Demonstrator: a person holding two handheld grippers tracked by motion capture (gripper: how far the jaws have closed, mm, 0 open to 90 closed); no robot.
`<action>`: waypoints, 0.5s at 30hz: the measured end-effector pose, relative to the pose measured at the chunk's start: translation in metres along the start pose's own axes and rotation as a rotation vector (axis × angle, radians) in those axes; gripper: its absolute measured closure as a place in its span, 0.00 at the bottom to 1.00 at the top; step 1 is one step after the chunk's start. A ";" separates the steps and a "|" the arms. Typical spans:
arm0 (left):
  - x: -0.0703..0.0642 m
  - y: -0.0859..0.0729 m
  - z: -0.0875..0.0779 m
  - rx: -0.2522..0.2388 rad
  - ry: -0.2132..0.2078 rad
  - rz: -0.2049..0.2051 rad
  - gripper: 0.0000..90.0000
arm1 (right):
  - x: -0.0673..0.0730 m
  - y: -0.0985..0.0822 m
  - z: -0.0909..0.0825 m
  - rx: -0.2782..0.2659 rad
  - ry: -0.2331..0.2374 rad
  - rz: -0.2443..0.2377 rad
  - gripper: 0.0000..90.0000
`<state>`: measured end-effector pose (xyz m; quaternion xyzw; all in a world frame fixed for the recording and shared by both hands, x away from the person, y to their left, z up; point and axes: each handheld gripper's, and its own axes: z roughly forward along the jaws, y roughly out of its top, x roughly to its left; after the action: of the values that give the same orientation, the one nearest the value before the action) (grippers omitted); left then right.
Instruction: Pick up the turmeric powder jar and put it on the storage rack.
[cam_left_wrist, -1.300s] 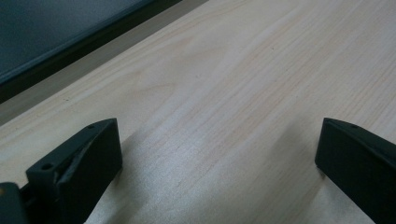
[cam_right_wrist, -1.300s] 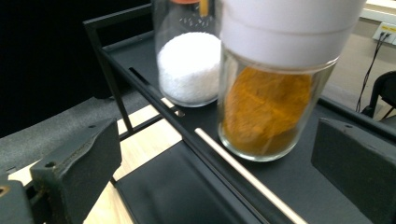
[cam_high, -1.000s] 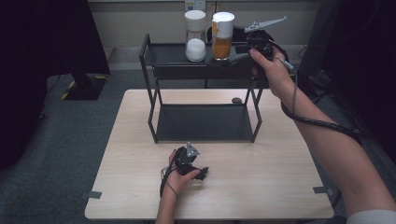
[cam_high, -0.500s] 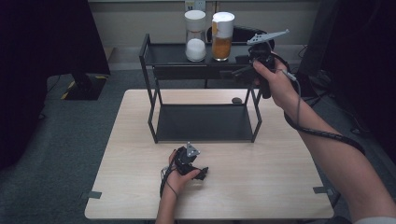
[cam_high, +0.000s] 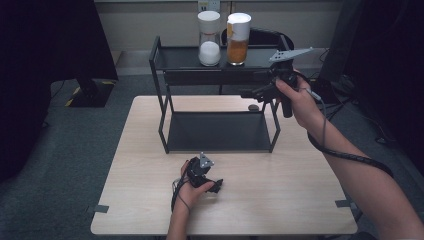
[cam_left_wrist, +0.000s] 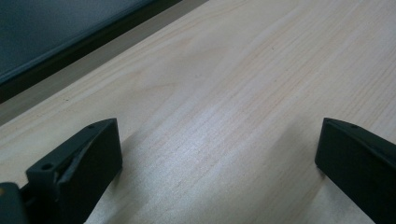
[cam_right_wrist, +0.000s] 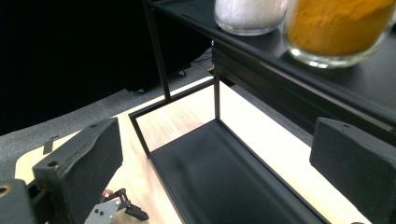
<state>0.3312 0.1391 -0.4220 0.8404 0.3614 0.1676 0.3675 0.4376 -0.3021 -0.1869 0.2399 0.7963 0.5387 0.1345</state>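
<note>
The right gripper, jaws wide, probably targets the upright orange-filled glass jar, far-left; the left gripper rests wide open.

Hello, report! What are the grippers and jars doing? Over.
Left gripper open, on table. Right gripper open, empty, beside shelf. Two jars on top, untouched.

Grey carpet floor (dim), beige wall, light wooden table.
</note>
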 end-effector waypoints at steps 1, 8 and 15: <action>0.000 0.000 0.000 0.000 0.000 0.000 0.00 | 0.000 -0.003 0.000 0.001 0.004 0.001 0.02; 0.000 0.000 0.000 0.000 0.000 0.000 0.00 | 0.000 -0.019 0.005 0.018 0.013 0.002 0.02; 0.000 0.000 0.000 0.000 0.000 0.001 0.00 | 0.001 -0.036 0.009 0.023 0.021 0.015 0.02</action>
<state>0.3312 0.1391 -0.4220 0.8405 0.3612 0.1678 0.3674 0.4329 -0.3056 -0.2231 0.2416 0.8020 0.5330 0.1192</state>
